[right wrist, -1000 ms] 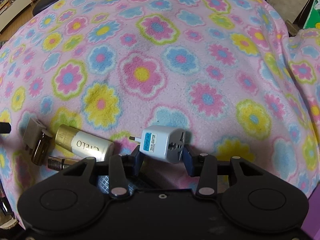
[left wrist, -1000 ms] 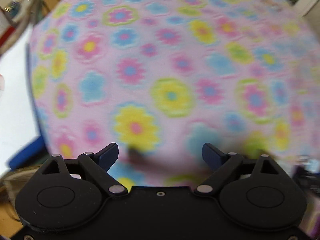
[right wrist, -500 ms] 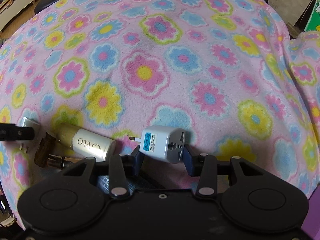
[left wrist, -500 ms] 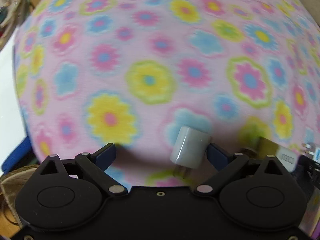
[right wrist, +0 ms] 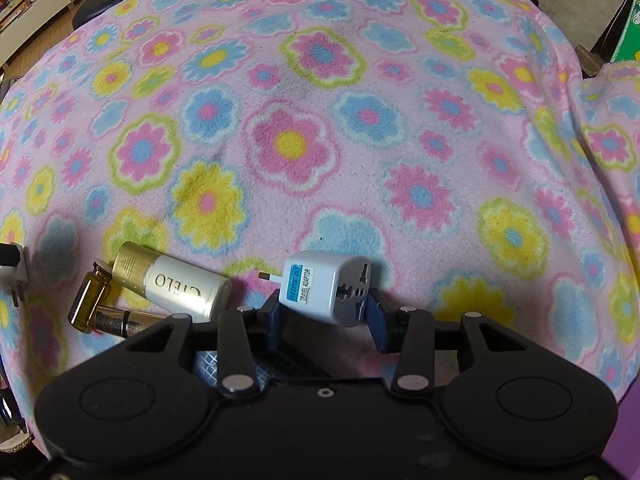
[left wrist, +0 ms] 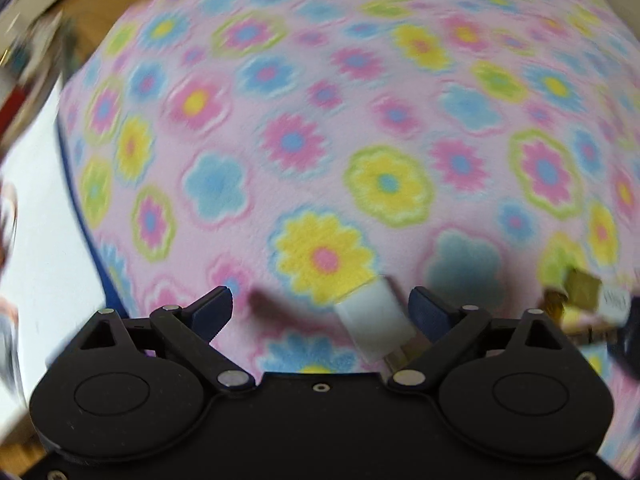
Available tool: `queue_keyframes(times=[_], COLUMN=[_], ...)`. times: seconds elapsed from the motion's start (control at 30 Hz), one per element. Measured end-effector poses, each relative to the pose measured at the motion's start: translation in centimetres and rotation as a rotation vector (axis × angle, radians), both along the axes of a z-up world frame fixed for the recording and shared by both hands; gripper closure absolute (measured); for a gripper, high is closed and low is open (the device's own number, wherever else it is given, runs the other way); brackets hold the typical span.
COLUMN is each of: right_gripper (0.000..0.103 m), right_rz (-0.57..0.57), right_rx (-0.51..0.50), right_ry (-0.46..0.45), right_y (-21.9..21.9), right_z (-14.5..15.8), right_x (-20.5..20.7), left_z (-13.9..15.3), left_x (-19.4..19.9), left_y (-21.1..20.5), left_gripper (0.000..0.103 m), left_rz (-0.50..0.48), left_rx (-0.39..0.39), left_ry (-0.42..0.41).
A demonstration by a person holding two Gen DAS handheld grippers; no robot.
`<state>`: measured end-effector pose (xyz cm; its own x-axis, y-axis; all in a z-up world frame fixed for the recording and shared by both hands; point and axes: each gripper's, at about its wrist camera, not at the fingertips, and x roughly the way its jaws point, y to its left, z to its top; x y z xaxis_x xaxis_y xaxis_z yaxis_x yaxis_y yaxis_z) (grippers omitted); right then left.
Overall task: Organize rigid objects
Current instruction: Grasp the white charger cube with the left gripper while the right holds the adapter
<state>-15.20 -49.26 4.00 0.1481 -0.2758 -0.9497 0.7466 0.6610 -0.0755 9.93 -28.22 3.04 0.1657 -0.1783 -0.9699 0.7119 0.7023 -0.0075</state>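
1. Right gripper [right wrist: 326, 312]: blue pads pinch a white boxy travel adaptor [right wrist: 326, 290] w/ blue label, held tilted just above the pink flower-print fleece blanket [right wrist: 320, 120].
2. Left gripper [left wrist: 320, 308]: jaws spread wide, closing now. Small white plug block [left wrist: 374, 320] sits between them, close against the right-side pad, clear of the other; no grip seen.
3. Left of adaptor, lying on blanket: gold-and-white cylindrical "CIELO" bottle [right wrist: 172, 282], small amber glass vial [right wrist: 88, 296] touching it, dark metallic tube [right wrist: 120, 320] beside both.
4. Left view blurred; detail poor.
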Motion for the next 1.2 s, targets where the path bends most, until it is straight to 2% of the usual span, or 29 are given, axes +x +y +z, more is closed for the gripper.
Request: queue_keyframes(times=[0.1,0.2,0.4,0.53,0.63,0.7,0.93,1.2], right_gripper=[0.061,0.061,0.060,0.059,0.059,0.059,0.061,0.062], right_rz=[0.001,0.002,0.003,0.006,0.006,0.009,0.010,-0.001], right_rx=[-0.003,-0.006,-0.004,-0.003,-0.004,-0.006,-0.011,0.015], right_ry=[0.005,0.009,0.019,0.024,0.028,0.032,0.051,0.043], right_y=[0.0,0.1,0.0,-0.1,-0.1,-0.2,-0.1,-0.2], right_z=[0.0,0.0,-0.1,-0.1,-0.2,-0.3,-0.3,0.4], right_x=[0.1,0.2,0.4,0.5,0.6,0.7,1.1,1.5], left_z=[0.6,0.6,-0.3,-1.3,-2.3,-2.4,-1.9,-1.4], left_x=[-1.1,-2.2,-4.6,-5.5,-5.1,-4.5,-3.0,-3.5], left_y=[-0.4,-0.9,-1.2,-1.0,-1.2,-1.1,-0.8,-0.2], left_gripper=[0.011,0.011,0.011,0.015,0.024,0.026,0.046,0.047], left_rz=[-0.184,-0.335,-0.560,-0.657,-0.651,-0.631,-0.481,-0.401], left_rx=[-0.015,0.021,0.076,0.123,0.139,0.104,0.003,-0.019], left_ry=[-0.007,-0.045,-0.100,-0.135,-0.099,-0.068,0.018,0.011])
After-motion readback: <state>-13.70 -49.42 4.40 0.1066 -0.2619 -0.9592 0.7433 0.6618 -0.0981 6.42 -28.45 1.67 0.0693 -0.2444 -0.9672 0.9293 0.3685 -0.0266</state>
